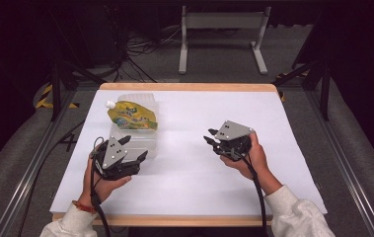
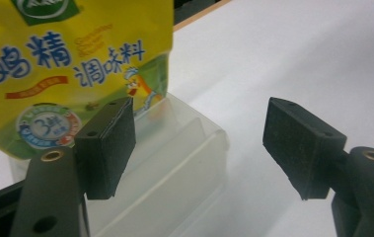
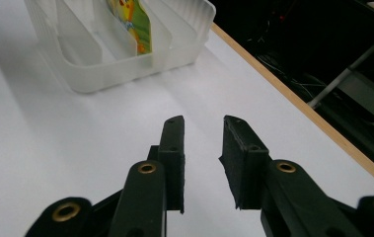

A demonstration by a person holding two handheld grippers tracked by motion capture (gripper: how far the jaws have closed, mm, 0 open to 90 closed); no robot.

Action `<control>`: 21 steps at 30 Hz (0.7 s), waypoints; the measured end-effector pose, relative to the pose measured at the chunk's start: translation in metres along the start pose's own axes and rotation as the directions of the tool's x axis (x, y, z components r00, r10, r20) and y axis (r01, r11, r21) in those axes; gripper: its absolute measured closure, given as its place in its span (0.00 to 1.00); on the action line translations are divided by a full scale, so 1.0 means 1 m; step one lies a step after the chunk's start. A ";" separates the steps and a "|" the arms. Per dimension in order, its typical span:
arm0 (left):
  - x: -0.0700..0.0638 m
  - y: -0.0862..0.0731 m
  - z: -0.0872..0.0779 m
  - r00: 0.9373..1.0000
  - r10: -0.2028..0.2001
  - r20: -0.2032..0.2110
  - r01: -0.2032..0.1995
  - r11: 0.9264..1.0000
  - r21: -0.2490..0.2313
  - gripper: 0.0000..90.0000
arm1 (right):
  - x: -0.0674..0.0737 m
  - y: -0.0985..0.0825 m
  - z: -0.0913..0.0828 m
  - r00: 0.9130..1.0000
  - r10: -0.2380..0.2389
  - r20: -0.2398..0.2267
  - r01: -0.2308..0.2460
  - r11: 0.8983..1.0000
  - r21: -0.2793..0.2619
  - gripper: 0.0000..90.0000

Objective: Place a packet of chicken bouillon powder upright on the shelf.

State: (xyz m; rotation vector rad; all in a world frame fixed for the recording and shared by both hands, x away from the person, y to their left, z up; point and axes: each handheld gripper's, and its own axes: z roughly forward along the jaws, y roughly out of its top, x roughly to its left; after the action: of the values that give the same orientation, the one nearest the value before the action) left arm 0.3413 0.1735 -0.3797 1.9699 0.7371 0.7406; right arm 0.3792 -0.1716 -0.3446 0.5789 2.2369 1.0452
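standing in a clear plastic rack [image 1: 134, 140] at the left centre of the high view, a yellow pouch [image 1: 131, 116] with a white spout at its upper left corner is seen leaning in one of the far slots. the rack rests on the white counter [image 1: 189, 163], well toward the left edge. the left claw [image 1: 134, 157] is held in the lower left of the high view, just beside the near end of the rack, with its jaws spread apart and nothing between them. in the left gripper view the pouch [image 2: 71, 69] is seen in the upper left, with the rack [image 2: 174, 163] below it, and one black pad [image 2: 108, 145] stands in front of the rack's wall. the right claw [image 1: 213, 137] is held right of centre in the high view, well apart from the rack, its jaws parted by a narrow gap and gripping nothing. in the right gripper view the rack [image 3: 115, 54] lies at the upper left, with the pouch [image 3: 135, 24] inside a middle slot.
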 end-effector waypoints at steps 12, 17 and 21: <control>-0.020 -0.002 0.005 0.998 0.058 0.039 -0.059 0.998 0.039 0.27 | -0.001 -0.021 -0.014 0.999 -0.026 0.025 0.025 0.999 0.042 0.69; -0.026 -0.003 0.006 0.996 0.065 0.060 -0.068 0.997 0.047 0.26 | -0.002 -0.029 -0.022 0.999 -0.029 0.033 0.027 0.998 0.059 0.65; -0.030 -0.005 0.009 0.994 0.084 0.074 -0.089 0.994 0.059 0.25 | -0.004 -0.036 -0.027 0.999 -0.024 0.038 0.022 0.997 0.068 0.62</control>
State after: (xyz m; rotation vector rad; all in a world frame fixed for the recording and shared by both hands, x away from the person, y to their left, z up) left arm 0.3270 0.1489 -0.3942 2.0842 0.6425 0.7021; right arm 0.3590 -0.2096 -0.3576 0.5958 2.2472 0.9419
